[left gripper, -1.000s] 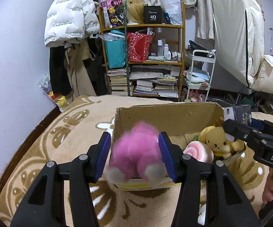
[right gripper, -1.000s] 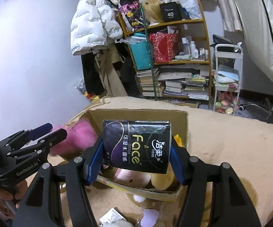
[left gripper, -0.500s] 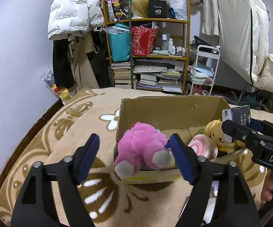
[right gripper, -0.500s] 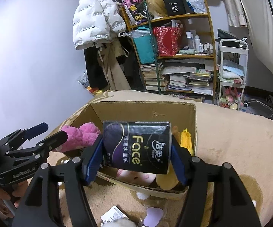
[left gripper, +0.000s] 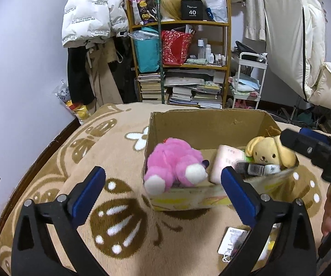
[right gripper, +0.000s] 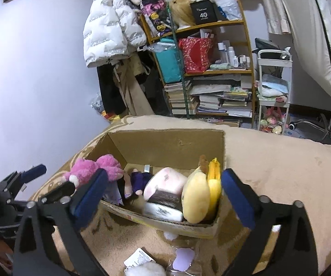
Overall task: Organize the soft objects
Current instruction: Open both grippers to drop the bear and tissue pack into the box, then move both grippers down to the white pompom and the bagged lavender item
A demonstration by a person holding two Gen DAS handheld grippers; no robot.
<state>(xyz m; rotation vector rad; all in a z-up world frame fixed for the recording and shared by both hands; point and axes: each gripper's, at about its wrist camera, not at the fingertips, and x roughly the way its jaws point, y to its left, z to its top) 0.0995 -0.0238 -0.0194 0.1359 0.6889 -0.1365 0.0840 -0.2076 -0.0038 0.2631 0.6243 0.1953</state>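
Moved since earlier frame: tissue pack [right gripper: 165, 199] has left the right gripper [right gripper: 163, 191] and now lies in the box [left gripper: 188, 124]; pink plush [left gripper: 174, 165], already dropped, stays at the box's near-left corner.
Left gripper [left gripper: 163, 191]: jaws spread wide, holding nothing, near side of box; pink plush lies between and beyond the fingertips, apart from both.
Right gripper: jaws released, empty; tissue pack sits past the tips, low in the box, between pink roll [right gripper: 165, 180] and yellow plush [right gripper: 197, 197].
Box: on tan blanket [left gripper: 96, 161].
Near floor: white tag [right gripper: 139, 258].
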